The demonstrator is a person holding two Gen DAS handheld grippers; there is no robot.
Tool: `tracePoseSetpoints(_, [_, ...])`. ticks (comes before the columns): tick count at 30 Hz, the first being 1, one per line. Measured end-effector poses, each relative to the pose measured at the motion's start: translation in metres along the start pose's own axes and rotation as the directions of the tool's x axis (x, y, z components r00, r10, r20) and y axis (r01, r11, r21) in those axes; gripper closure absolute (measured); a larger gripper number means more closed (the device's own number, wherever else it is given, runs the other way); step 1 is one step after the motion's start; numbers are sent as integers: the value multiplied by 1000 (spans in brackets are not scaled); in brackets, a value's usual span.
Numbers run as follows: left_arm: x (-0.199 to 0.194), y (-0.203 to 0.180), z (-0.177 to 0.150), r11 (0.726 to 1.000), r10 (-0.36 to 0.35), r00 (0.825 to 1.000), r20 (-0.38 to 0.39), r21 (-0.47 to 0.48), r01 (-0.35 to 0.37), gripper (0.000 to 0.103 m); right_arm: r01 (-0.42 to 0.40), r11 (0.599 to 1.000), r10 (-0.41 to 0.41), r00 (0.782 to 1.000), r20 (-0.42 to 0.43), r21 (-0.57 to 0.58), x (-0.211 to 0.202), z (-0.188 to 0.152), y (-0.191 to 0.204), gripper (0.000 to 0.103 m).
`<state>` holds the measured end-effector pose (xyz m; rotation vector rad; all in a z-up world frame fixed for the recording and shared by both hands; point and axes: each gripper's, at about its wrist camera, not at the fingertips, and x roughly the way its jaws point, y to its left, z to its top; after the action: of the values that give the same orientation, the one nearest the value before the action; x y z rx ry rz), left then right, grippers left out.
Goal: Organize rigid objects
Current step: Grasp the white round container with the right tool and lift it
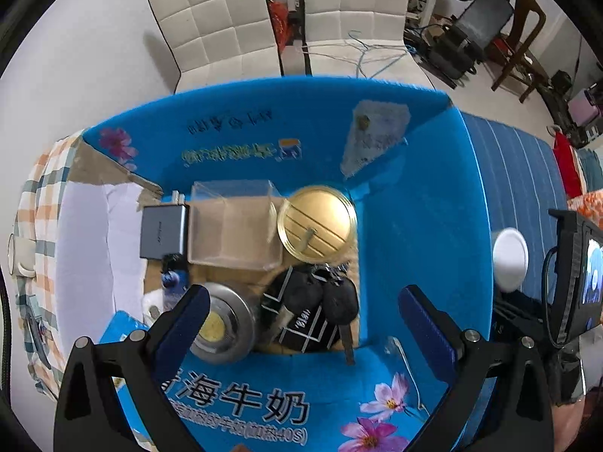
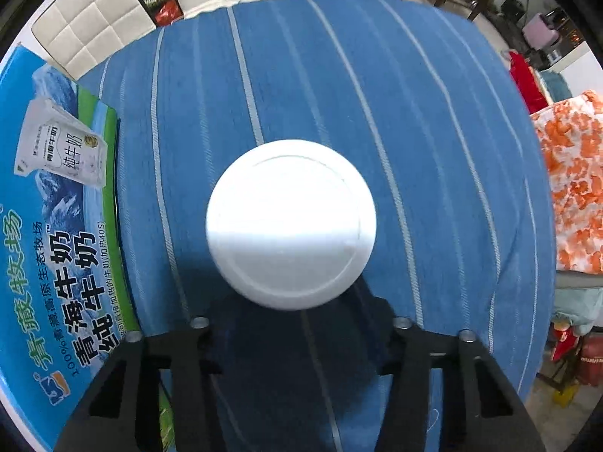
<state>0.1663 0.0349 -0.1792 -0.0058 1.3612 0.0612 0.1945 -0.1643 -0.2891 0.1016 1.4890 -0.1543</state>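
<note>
In the left wrist view an open blue milk carton box [image 1: 422, 203] holds a clear plastic box [image 1: 233, 233], a gold tin lid [image 1: 316, 222], a grey charger [image 1: 162, 231], black keys [image 1: 331, 301] on a black patterned item, and a round metal tin [image 1: 222, 324]. My left gripper [image 1: 305, 320] hangs open just above the box's near side, with nothing between its fingers. A white round container [image 2: 290, 222] fills the middle of the right wrist view. My right gripper [image 2: 297, 316] grips it above the striped cloth; its fingertips are hidden under it. The same white container [image 1: 508, 260] shows right of the box.
The box stands on a blue striped cloth [image 2: 414, 132], its printed outer side [image 2: 56, 226] at the left of the right wrist view. White padded chairs [image 1: 218, 26] stand behind. A checked cloth [image 1: 41, 203] lies left of the box, orange patterned fabric [image 2: 573, 180] to the right.
</note>
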Motion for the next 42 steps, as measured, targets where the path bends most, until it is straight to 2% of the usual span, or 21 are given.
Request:
tracePoseSetpoints(2, [-1,-3,-4,1000,-3,1000,1,0,3,0,17,1000,-16,1000,17,-11,-5,-13,-1,90])
tracePoseSetpoints(3, [-2,-3,-6,1000,-4,1000,3,0,4,0,15,1000,-15,1000,16,-13,-5,-14,0,94])
tracePoseSetpoints(6, [-4,-2,-12,1000,-11,1000,5,-3,11,0,-25,1000,25,1000,9,4,-9,-27,-6,94])
tracePoseSetpoints(7, [-5,-2,-14,1000,-16,1000,4,-4,16,0,-72,997,72,997,-1,22,-11,-35,-14,93])
tracePoseSetpoints(9, [-8,0,-17,1000,-26,1000,4,-12,26,0,-142,988,143,990,-15,68,-17,-34,-22,77])
tracePoseSetpoints(10, [-9,0,-19,999,-33,999,4,-19,33,0,-179,979,180,984,-4,101,-22,-38,-31,56])
tracePoseSetpoints(11, [-11,1,-20,999,-44,999,7,-30,44,0,-198,973,198,980,13,117,-26,-40,-38,30])
tracePoseSetpoints(12, [-13,2,-21,998,-53,999,10,-37,53,0,-215,968,212,977,35,132,-30,-44,-43,21])
tracePoseSetpoints(13, [-14,1,-22,997,-60,998,14,-43,60,0,-227,962,220,974,63,152,-37,-48,-49,17])
tracePoseSetpoints(17, [-18,-8,-23,997,-63,998,21,-36,64,0,-241,954,223,968,112,179,-48,-48,-58,17])
tracePoseSetpoints(21, [-20,-12,-18,998,-44,998,46,-35,45,0,-197,969,177,975,136,152,-42,-20,-43,17])
tracePoseSetpoints(22, [-19,-13,-17,999,-32,998,56,-38,34,0,-170,977,156,981,116,130,-35,-12,-36,17])
tracePoseSetpoints(24, [-11,-14,-14,999,4,998,66,-39,-1,0,-118,986,108,990,87,116,-24,3,-33,25])
tracePoseSetpoints(25, [-4,-15,-12,999,18,998,55,-40,-15,0,-83,991,74,993,91,104,-19,7,-26,31])
tracePoseSetpoints(26, [3,-14,-11,999,19,999,42,-43,-17,0,-40,996,30,993,112,86,-20,8,-18,32])
tracePoseSetpoints(28, [12,-13,-11,998,20,1000,20,-52,-19,0,-12,997,2,992,123,80,-21,6,-12,33])
tracePoseSetpoints(31, [13,-10,-14,999,16,1000,15,-51,-15,0,-17,998,8,991,135,63,-30,-3,-11,33])
tracePoseSetpoints(34, [9,-8,-20,999,15,1000,21,-42,-14,0,-9,999,3,983,184,32,-48,-19,-11,33])
tracePoseSetpoints(39, [-13,5,-33,998,-41,998,38,-50,43,0,-62,998,54,971,234,28,-91,-46,-15,33])
tracePoseSetpoints(42, [-37,32,-43,991,-69,995,78,-106,77,0,-105,994,96,955,279,16,-129,-64,-13,33])
